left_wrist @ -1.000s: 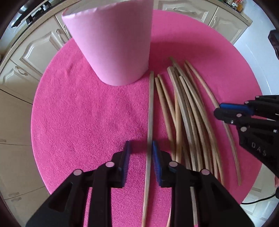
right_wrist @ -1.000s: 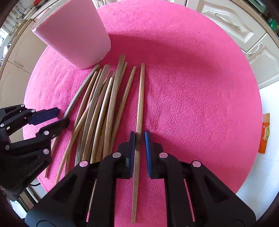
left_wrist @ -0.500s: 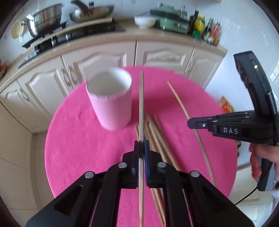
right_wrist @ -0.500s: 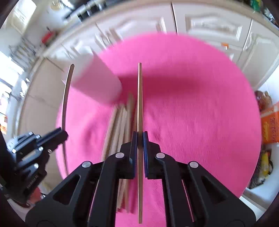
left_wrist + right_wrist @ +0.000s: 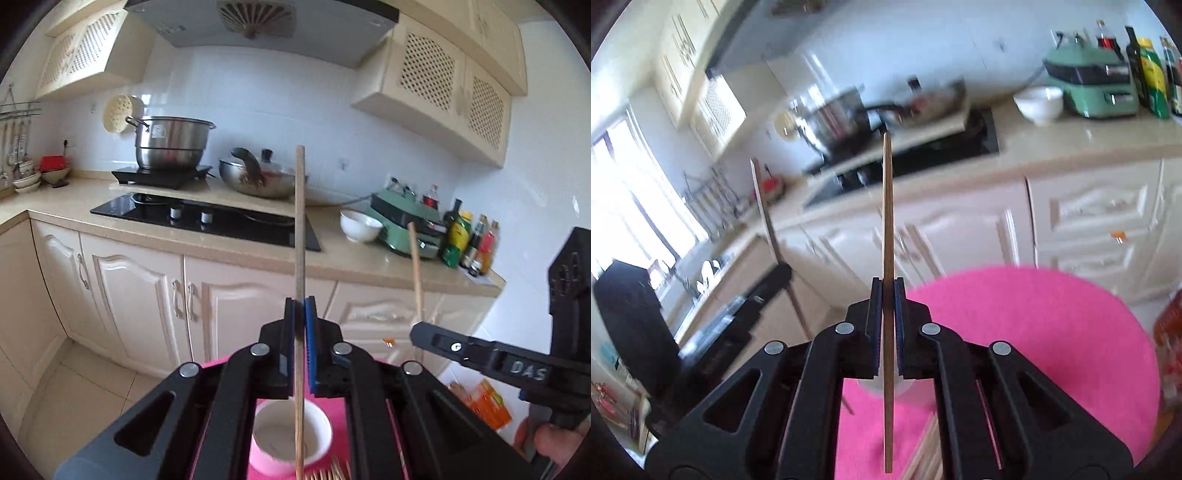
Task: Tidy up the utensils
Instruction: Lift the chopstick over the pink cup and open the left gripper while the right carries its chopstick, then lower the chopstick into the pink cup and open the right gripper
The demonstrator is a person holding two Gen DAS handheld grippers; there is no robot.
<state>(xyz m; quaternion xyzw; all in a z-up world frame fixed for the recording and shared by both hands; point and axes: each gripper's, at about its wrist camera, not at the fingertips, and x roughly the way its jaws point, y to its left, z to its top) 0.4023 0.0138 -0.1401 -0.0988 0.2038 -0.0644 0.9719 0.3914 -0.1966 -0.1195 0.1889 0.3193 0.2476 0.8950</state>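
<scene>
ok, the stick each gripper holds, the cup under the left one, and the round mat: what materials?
Chopstick in the left gripper: looks like wood or bamboo, matte tan, faint grain. Chopstick in the right gripper: same look, paler. Cup: pink outside, white inside, thin rim, matte; paper or plastic, can't tell. Mat: hot pink, fuzzy texture, probably cloth.
</scene>
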